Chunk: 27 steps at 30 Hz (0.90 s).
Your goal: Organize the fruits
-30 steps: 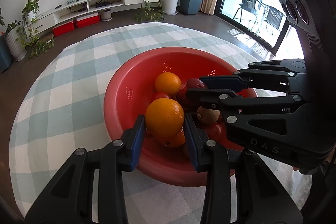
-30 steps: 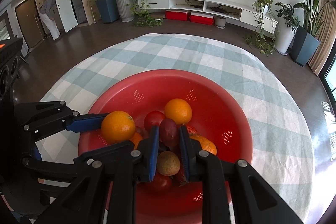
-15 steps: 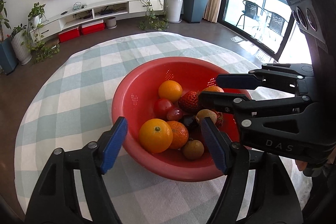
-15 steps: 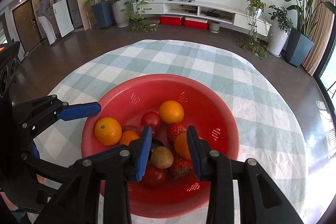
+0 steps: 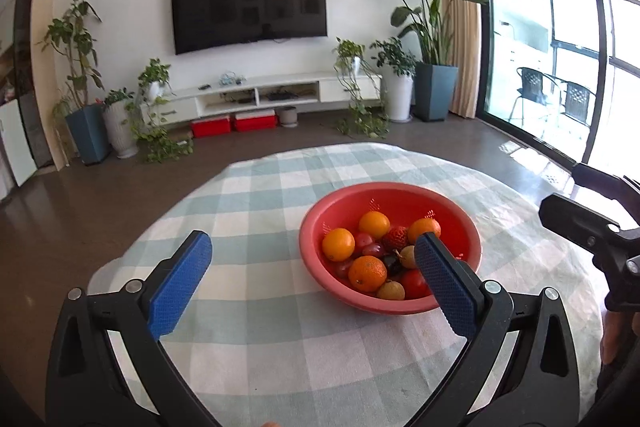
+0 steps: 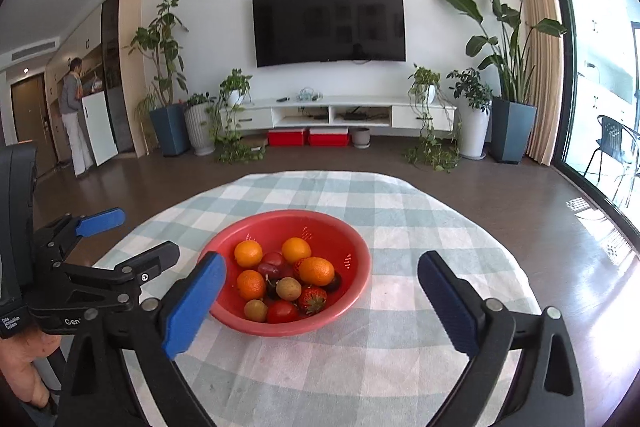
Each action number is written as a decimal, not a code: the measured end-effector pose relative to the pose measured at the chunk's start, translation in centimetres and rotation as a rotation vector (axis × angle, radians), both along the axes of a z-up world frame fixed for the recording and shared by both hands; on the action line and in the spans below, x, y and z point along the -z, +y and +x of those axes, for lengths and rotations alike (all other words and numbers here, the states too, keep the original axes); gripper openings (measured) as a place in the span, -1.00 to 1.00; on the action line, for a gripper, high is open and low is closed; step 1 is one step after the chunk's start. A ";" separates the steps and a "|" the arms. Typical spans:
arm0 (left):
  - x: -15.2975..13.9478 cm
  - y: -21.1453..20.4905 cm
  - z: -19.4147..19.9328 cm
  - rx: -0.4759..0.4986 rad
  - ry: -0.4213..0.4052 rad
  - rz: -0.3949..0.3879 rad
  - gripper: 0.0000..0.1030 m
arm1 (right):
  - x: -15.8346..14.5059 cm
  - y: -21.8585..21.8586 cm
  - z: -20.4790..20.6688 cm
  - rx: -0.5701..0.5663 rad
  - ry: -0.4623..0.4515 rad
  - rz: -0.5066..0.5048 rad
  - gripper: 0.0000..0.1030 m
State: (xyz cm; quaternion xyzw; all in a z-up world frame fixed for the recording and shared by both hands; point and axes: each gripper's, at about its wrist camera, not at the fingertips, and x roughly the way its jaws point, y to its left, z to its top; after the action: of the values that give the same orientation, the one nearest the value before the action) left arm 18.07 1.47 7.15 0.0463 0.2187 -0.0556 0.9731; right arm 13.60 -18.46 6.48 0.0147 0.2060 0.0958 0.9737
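Observation:
A red colander bowl stands on the checked tablecloth. It holds several oranges, strawberries, a tomato, dark red fruits and small brown fruits. My left gripper hangs in front of the bowl and to its left. Its jaws are opening, spread wide, with nothing between the pads. My right gripper is back from the bowl's near rim. Its jaws are opening too, wide and holding nothing. In the right wrist view the left gripper shows at the left.
The round table has its cloth bare around the bowl, and its edges fall away to dark floor on all sides. A hand holds the left tool. Far off stand a TV unit, potted plants and a person.
The left gripper let go of an orange and the right of a dark red fruit, both now in the bowl. Both opened wide and drew back and up from the bowl.

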 end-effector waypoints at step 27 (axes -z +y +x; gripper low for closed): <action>5.9 -2.3 -8.4 -0.153 0.211 -0.025 1.00 | 2.1 -1.2 -9.6 0.092 -0.115 -0.019 1.00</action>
State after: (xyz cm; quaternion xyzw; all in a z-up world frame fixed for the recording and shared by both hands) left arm 9.64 -0.82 1.29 0.0115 0.3219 0.0115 0.9466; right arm 3.97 -19.61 4.35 0.0092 0.1497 0.0498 0.9874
